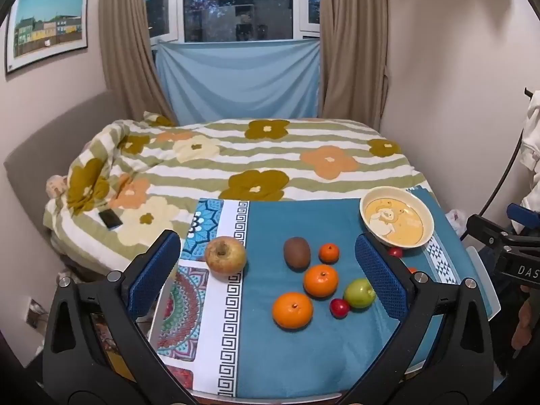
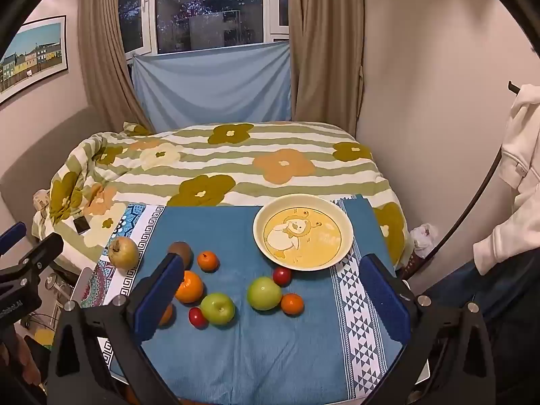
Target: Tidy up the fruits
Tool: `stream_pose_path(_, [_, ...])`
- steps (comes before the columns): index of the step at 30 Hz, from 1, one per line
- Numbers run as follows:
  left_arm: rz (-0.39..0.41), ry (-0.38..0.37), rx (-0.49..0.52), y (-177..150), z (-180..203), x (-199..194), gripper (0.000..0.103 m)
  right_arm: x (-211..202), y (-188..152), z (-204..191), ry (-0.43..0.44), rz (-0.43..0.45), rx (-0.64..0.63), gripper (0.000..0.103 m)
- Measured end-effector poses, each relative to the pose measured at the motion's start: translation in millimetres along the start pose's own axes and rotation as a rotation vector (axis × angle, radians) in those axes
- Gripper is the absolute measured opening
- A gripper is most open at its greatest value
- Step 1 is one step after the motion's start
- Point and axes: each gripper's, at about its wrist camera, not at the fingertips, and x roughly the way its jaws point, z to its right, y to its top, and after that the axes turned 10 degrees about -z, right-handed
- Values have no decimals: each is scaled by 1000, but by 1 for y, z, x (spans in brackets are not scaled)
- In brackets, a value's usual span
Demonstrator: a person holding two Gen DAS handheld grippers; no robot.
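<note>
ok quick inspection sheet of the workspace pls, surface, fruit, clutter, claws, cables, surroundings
surface: blue cloth with patterned borders, lying flat
job's things: empty duck-print bowl; yellowish apple, kiwi, two green apples, oranges and small red fruits, all loose on the cloth
clutter: phone on the bed
claws: left claw open, empty; right claw open, empty
cables: thin black line at right; cannot tell what it is
surroundings: floral duvet, curtained window, framed picture
</note>
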Motion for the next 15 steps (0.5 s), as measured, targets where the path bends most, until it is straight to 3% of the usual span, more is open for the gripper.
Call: stream_pose_path(15, [-2, 2, -25, -1, -4, 3, 103, 3, -2, -2, -2, 1, -2, 103])
